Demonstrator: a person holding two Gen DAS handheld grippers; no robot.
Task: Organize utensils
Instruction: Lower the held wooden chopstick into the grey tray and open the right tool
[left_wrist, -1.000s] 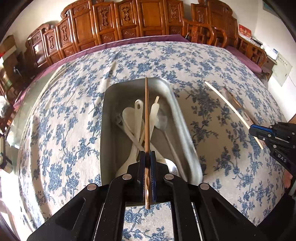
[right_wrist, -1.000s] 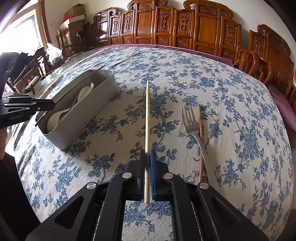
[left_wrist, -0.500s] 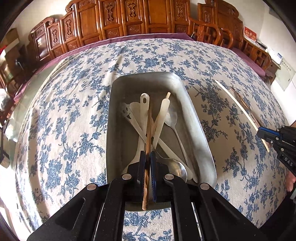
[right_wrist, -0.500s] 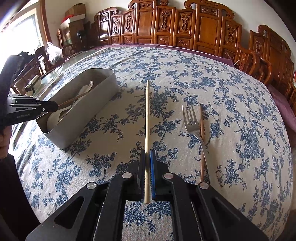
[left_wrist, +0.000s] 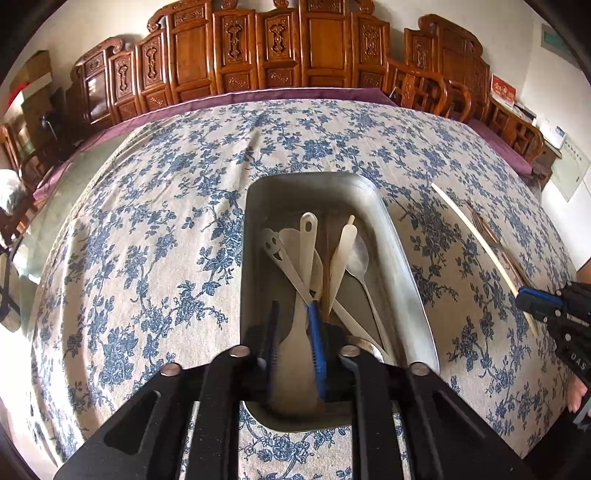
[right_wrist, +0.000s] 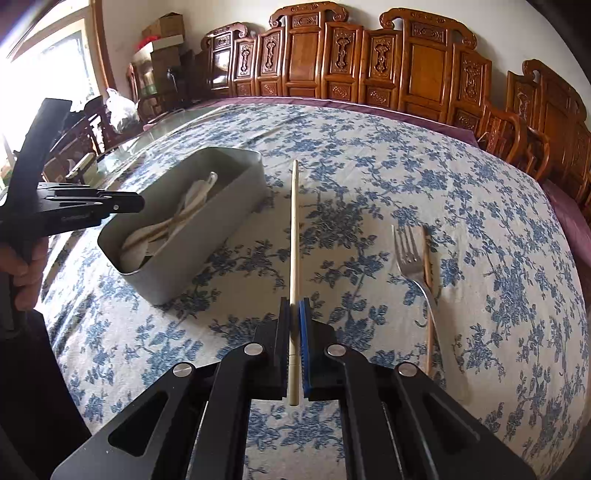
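Observation:
My left gripper (left_wrist: 293, 314) hangs over the near end of the metal tray (left_wrist: 406, 266). Its jaws are opening and nothing is between the blue pads. A brown chopstick (left_wrist: 325, 266) lies in the tray among white plastic spoons, a pale spatula and a metal spoon (left_wrist: 360, 258). My right gripper (right_wrist: 294, 306) is shut on a pale chopstick (right_wrist: 294, 240), which points away over the cloth. A metal fork (right_wrist: 406, 254) and a second brown chopstick (right_wrist: 428, 295) lie side by side on the cloth to its right. The left gripper (right_wrist: 125, 203) shows above the tray's (right_wrist: 207, 266) near corner.
A blue-flowered cloth (left_wrist: 166, 240) covers the large table. Carved wooden chairs (right_wrist: 424, 66) line its far side. A hand (right_wrist: 26, 266) holds the left tool at the table's left edge. Boxes and clutter (right_wrist: 159, 40) stand by the window at the far left.
The left gripper's jaws have parted and let go of the brown chopstick, which now lies in the tray. The right gripper has lifted a little with the pale chopstick.

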